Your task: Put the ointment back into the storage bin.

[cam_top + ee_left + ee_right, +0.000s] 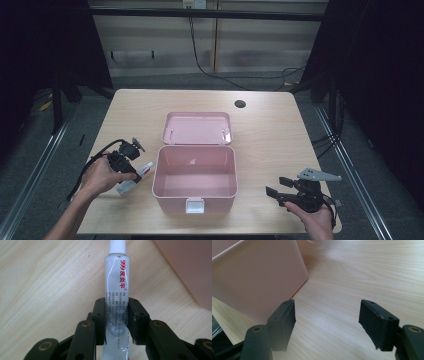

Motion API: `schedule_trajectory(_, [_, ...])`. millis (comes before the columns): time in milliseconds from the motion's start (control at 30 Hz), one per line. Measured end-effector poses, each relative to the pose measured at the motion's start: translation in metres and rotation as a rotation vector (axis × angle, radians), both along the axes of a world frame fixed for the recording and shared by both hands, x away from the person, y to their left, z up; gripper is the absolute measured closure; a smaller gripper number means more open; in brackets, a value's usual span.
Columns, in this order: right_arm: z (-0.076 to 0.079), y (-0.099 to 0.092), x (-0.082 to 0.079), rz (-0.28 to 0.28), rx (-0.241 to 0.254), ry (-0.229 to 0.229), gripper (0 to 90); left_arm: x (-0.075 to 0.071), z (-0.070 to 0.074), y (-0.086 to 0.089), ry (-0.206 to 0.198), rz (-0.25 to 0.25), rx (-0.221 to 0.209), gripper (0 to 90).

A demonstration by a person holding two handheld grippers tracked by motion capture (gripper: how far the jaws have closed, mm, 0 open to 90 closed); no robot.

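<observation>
A white ointment tube point(117, 285) with red lettering and a ribbed white cap is clamped between the pads of my left gripper point(117, 322). In the high view that tube point(140, 174) lies slanted just left of the pink box, cap toward the box, with the left gripper point(131, 172) shut on it. The open pink box point(195, 197) stands at the table's middle, its lid point(197, 128) tipped back behind it. My right gripper point(275, 192) hovers near the table's front right corner. Its jaws stand apart with nothing between them point(327, 325), and the box's pink wall point(257, 280) is to their left.
A white latch point(195, 205) sits on the box's front wall. A dark round grommet hole point(240, 104) is at the table's far side. Bare wood point(280, 145) spreads right of the box. Cables point(210, 70) trail on the floor beyond the table.
</observation>
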State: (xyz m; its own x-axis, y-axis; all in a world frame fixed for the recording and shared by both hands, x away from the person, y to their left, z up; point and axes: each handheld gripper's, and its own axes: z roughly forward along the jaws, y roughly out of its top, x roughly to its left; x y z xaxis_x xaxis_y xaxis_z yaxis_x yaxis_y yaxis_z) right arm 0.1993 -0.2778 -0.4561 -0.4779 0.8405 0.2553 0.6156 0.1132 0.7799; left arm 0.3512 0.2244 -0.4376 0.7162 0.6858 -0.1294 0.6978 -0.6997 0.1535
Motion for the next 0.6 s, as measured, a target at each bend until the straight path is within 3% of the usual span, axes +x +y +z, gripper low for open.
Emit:
schedule_trajectory(200, [0.0, 0.0, 0.0, -0.004, -0.002, 0.0, 29.1, -0.006, 0.014, 0.005, -0.01, -0.018, -0.031, 70.1])
schedule_trajectory(300, [0.0, 0.0, 0.0, -0.007, -0.001, -0.002, 29.0, -0.011, 0.024, 0.006, -0.036, -0.038, -0.067, 70.1])
schedule_trajectory(600, [0.0, 0.0, -0.001, -0.005, 0.001, -0.002, 29.0, -0.015, 0.032, 0.013, -0.056, -0.039, -0.111, 70.1])
